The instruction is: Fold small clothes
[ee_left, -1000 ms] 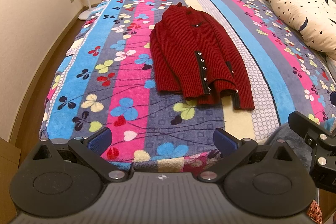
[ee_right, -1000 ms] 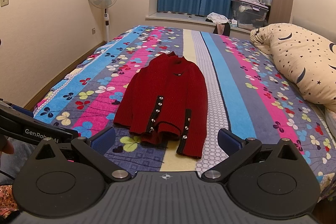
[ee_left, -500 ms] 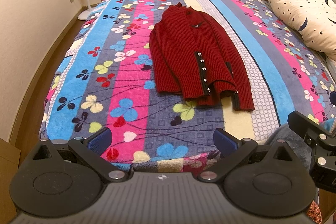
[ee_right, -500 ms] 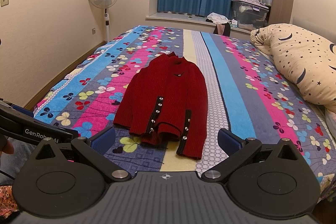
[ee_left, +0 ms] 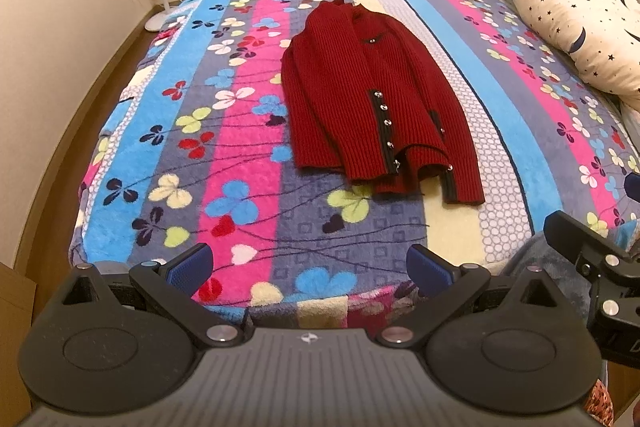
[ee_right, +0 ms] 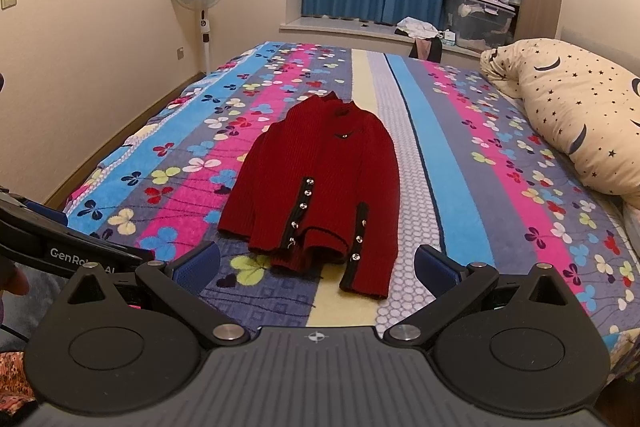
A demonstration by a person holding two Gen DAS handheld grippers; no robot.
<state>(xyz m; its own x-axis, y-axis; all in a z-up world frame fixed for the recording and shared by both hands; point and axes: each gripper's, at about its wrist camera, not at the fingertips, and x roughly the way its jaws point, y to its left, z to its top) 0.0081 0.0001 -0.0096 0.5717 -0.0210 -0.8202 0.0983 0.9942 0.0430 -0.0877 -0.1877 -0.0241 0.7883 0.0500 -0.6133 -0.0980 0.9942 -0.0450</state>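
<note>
Red cardigan point(ee_left: 372, 99) lies at twelve o'clock on the bed point(ee_left: 240, 131); left hand-held gripper point(ee_left: 308, 267) and right hand-held gripper point(ee_right: 316, 265) gape wide, empty.

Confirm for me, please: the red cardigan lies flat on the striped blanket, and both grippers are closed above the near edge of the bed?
Not quite: both the left gripper and the right gripper are open, as each wrist view shows. The red cardigan does lie flat on the striped blanket.
</note>
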